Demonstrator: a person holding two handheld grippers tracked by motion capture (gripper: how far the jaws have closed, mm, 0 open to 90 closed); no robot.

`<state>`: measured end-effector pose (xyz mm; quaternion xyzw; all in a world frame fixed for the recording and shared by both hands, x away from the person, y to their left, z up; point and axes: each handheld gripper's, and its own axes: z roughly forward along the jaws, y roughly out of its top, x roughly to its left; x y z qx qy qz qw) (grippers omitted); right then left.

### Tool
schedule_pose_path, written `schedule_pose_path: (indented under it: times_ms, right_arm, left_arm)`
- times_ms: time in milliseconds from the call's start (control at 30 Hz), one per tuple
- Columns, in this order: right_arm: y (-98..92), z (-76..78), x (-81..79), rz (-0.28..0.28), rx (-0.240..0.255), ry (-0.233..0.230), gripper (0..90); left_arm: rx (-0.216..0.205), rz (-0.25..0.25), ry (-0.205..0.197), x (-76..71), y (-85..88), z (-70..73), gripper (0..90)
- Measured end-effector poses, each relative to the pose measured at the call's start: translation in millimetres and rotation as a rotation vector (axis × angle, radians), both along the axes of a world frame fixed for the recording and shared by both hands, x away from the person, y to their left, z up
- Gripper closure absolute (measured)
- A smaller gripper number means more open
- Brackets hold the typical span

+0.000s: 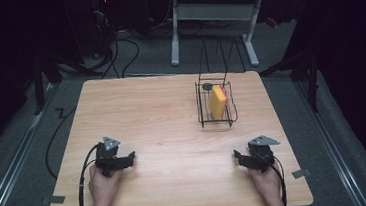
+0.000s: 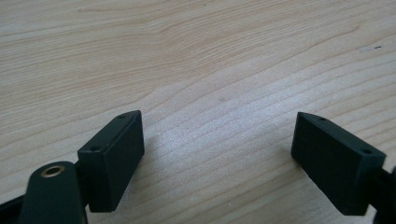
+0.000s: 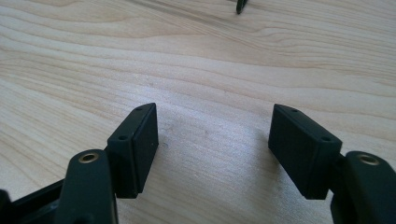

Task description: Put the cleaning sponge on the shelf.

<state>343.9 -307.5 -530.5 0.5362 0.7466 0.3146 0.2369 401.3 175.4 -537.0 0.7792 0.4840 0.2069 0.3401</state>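
A black wire basket (image 1: 203, 112) stands on the far right part of the wooden table (image 1: 162, 115). A yellow block (image 1: 217, 102) leans upright inside it, with something red behind it and a dark round thing (image 1: 207, 86) at its far end. My left gripper (image 1: 131, 158) rests low over the near left of the table, held by a hand, and its jaws are open over bare wood (image 2: 219, 135). My right gripper (image 1: 237, 157) rests at the near right, also open with nothing between its jaws (image 3: 212, 133). Both sit well short of the basket.
A black tip (image 3: 241, 5) of the basket's foot pokes in at the top of the right gripper view. Beyond the table are a white desk frame (image 1: 211, 12), cables on the grey floor and metal rails (image 1: 10, 163) along both sides.
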Motion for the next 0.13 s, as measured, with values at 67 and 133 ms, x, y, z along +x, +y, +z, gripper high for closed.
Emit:
schedule_pose_path:
  times_ms: [67,133]
  right_arm:
    - [-0.1,0.0,0.0,0.001,-0.001,-0.001,33.6]
    - [0.0,0.0,0.0,0.000,0.000,0.000,33.6]
  left_arm:
    - [-0.001,0.001,0.000,0.0,0.0,0.0,17.7]
    - [0.000,0.000,0.000,0.0,0.0,0.0,17.7]
